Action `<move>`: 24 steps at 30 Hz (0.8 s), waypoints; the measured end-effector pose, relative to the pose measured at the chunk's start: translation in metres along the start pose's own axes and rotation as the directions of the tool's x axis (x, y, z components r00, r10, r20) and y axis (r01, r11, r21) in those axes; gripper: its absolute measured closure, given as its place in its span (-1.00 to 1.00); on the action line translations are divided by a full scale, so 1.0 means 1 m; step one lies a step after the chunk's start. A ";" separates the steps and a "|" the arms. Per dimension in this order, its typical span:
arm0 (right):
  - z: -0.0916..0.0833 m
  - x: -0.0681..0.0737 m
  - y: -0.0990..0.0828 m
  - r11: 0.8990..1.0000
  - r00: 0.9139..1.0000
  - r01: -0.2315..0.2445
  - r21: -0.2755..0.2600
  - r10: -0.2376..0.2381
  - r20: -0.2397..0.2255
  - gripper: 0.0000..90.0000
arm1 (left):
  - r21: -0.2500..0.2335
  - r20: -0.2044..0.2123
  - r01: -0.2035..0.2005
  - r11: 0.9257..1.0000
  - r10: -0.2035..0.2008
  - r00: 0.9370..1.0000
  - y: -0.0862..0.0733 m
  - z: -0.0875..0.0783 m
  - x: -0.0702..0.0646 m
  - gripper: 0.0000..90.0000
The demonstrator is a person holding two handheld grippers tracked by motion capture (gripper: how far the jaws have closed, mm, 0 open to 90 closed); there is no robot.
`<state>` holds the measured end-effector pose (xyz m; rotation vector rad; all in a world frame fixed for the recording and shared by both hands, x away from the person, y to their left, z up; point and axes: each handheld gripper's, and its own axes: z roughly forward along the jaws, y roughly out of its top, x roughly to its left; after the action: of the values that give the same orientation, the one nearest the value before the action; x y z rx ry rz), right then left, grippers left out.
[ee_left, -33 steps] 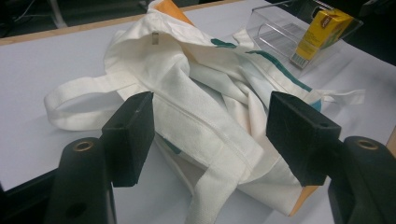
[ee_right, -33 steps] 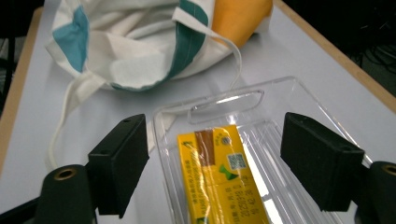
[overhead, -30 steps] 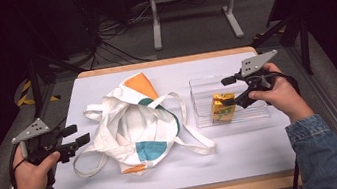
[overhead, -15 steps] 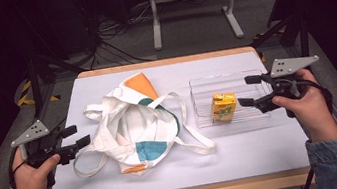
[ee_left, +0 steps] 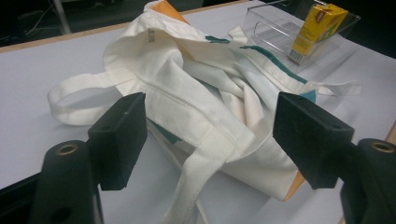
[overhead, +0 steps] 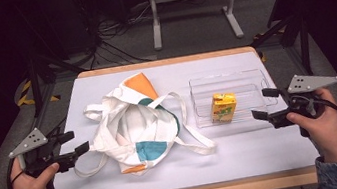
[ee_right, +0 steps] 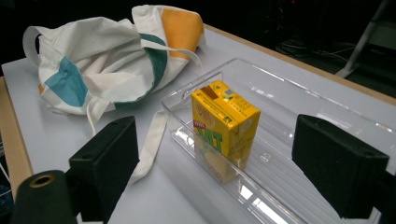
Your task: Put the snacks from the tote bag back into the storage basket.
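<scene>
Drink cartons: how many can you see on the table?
1. The yellow drink carton stands upright in the clear tray, right of the cloth bag. The crumpled bag could hide more inside; its contents can't be seen.

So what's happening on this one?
A person holds a gripper in each hand at a white table. The right gripper, jaws open and just widening, sits beside a clear tray where a yellow juice carton stands upright, not held. The left gripper, also open, hovers at the edge of a crumpled tote bag.
</scene>
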<state>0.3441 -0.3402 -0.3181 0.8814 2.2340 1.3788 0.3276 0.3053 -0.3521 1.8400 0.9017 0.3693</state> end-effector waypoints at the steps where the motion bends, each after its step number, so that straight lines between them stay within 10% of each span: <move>1: 0.001 0.000 -0.004 1.000 1.000 -0.011 -0.004 0.011 0.007 -0.66 | -0.003 -0.001 0.000 1.000 0.000 1.000 -0.001 -0.001 0.000 -0.45; 17: 0.012 -0.003 -0.046 0.995 0.988 -0.097 0.014 0.095 0.122 -0.68 | -0.018 -0.017 0.002 1.000 -0.003 1.000 -0.017 -0.001 0.004 -0.54; 24: 0.025 -0.005 -0.062 0.988 0.981 -0.117 0.100 0.099 0.169 -0.66 | -0.015 -0.011 -0.013 1.000 0.012 1.000 -0.021 0.003 0.009 -0.67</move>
<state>0.3427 -0.3472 -0.3846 1.1271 2.1807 1.1900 0.3270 0.3142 -0.3734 1.8318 0.8925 0.3931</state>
